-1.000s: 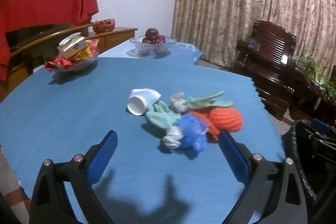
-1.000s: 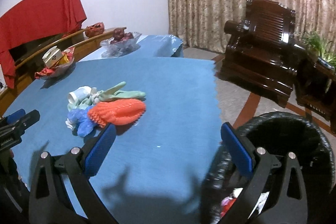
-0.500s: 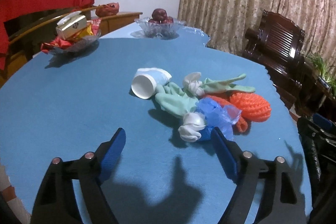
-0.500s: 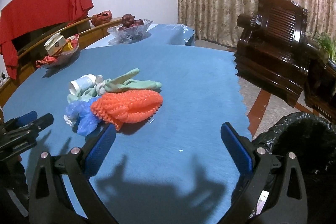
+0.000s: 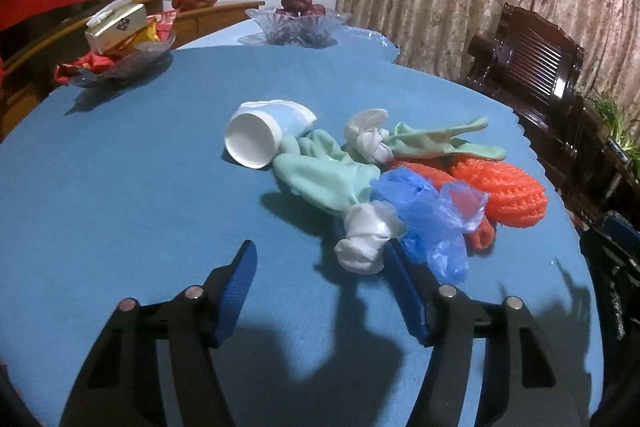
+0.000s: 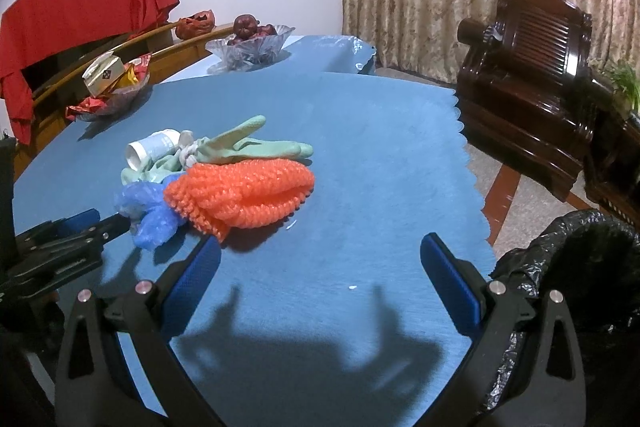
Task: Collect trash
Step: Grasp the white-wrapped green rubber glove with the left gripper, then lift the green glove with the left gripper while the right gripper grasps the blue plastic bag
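Note:
A heap of trash lies on the blue table (image 5: 120, 195): a white paper cup (image 5: 260, 135) on its side, green gloves (image 5: 324, 175) with white cuffs, a blue plastic bag (image 5: 432, 215) and an orange foam net (image 5: 508, 187). My left gripper (image 5: 320, 259) is open, just in front of a glove's white cuff (image 5: 366, 237), its right finger beside the cuff. My right gripper (image 6: 320, 251) is open and empty, with the orange net (image 6: 244, 191) just beyond its left finger. The left gripper shows in the right wrist view (image 6: 80, 231).
A black-lined bin (image 6: 580, 267) stands off the table's right edge. Two glass bowls stand at the far side, one with snacks (image 5: 120, 39), one with fruit (image 5: 298, 21). A dark wooden chair (image 6: 532, 67) stands to the right.
Both grippers have moved forward toward the trash heap. The left gripper has dropped lower and its jaws have narrowed somewhat. The heap has not moved.

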A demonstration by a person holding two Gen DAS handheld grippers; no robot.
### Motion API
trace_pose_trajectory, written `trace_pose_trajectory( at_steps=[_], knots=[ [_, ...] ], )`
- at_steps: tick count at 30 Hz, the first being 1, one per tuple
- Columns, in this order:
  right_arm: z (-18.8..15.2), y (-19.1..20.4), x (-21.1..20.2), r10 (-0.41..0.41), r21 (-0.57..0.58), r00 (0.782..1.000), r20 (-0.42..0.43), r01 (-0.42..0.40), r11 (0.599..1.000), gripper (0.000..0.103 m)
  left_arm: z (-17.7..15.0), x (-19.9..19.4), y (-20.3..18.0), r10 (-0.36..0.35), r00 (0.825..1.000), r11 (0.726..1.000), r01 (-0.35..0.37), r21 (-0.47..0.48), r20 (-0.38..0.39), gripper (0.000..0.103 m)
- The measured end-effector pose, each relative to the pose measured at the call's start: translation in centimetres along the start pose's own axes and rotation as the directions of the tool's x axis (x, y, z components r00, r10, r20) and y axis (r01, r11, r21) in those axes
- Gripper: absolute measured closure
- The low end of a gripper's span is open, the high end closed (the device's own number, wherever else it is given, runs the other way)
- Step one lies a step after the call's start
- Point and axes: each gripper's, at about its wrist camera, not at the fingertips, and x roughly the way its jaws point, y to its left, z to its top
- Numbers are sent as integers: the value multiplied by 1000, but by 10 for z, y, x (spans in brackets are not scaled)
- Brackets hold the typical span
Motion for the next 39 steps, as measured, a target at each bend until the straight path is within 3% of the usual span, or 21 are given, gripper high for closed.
trace_pose_trajectory(
  at_steps=[8, 12, 16, 22, 32, 39],
  knots=[
    [-2, 1, 5, 11, -9, 1000, -11, -11, 1000, 6, 4, 5, -6, -65, 998, 998, 65, -20, -15, 42],
    [-2, 0, 7, 11, -9, 1000, -15, -11, 1000, 6, 4, 5, -11, -62, 998, 998, 62, -9, -10, 42],
    [-4, 1, 7, 13, -9, 1000, -19, -13, 1000, 6, 4, 14, -7, -57, 998, 998, 56, -31, -29, 51],
    [-4, 6, 7, 20, -17, 1000, -23, -21, 1000, 6, 3, 23, -6, -118, 992, 992, 115, -58, -41, 70],
    [-2, 14, -1, 38, -22, 999, -11, -38, 999, 6, -4, -19, 3, -77, 997, 997, 77, -26, 17, 74],
    [-5, 29, 0, 59, -35, 998, -15, -59, 998, 6, -31, -28, 23, -35, 998, 999, 33, -24, -47, 70]
  ],
)
